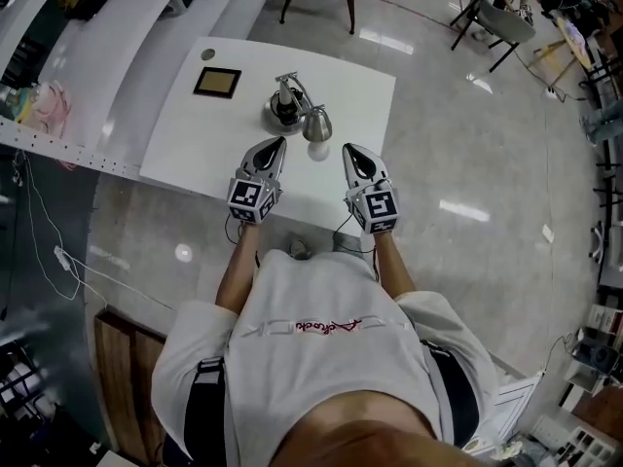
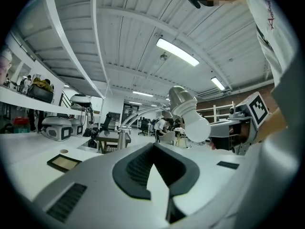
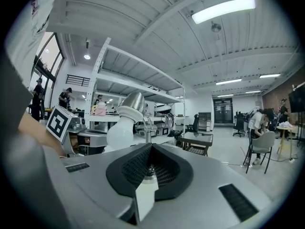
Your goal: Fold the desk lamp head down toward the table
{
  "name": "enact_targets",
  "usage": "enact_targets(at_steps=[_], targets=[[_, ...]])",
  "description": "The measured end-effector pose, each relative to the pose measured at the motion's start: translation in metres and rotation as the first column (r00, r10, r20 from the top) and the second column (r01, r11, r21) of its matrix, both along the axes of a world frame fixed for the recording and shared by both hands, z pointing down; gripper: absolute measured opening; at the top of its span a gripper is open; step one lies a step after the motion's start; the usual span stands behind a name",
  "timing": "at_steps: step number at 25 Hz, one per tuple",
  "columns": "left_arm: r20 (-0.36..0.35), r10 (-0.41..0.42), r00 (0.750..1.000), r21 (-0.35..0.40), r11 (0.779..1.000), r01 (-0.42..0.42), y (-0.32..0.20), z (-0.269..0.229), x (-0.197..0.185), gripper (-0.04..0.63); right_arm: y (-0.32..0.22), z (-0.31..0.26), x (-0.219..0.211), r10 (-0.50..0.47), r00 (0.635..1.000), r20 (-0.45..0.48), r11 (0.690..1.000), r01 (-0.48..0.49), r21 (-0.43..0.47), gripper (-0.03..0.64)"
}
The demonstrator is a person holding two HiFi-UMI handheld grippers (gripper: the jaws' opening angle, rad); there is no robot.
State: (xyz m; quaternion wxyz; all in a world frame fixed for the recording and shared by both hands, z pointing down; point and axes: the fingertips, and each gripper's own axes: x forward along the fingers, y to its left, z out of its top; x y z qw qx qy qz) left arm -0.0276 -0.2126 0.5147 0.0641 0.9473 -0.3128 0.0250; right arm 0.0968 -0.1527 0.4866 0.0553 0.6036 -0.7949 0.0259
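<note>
One desk lamp (image 1: 286,107) on table (image 1: 362,93); left gripper (image 1: 279,144), right gripper (image 1: 348,150) closed.

The table (image 1: 195,149) bears a panel (image 1: 216,82) left of the desk lamp (image 1: 285,110).

Head view looks down; both gripper views share the lamp (image 2: 182,103).

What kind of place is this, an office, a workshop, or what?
Probably a lab or open workshop: long white shelving, a bare ceiling with strip lights, and a polished floor with scattered chairs.
</note>
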Motion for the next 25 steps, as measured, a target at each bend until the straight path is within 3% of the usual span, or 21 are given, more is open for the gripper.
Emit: enact_targets(at_steps=[9, 16, 25], targets=[[0.016, -0.112, 0.994, -0.025, 0.993, 0.112, -0.028, 0.009, 0.008, 0.025, -0.051, 0.001, 0.007, -0.135, 0.991, 0.02, 0.991, 0.135, 0.004, 0.015], [0.03, -0.215, 0.976, -0.012, 0.976, 0.215, -0.043, 0.008, -0.012, 0.025, -0.075, 0.015, 0.001, -0.231, 0.971, 0.053, 0.972, 0.233, -0.027, 0.015], [0.066, -0.215, 0.974, -0.067, 0.973, 0.22, -0.028, 0.037, -0.018, 0.025, -0.063, 0.041, -0.01, -0.263, 0.96, 0.094, 0.959, 0.271, -0.082, 0.015]])
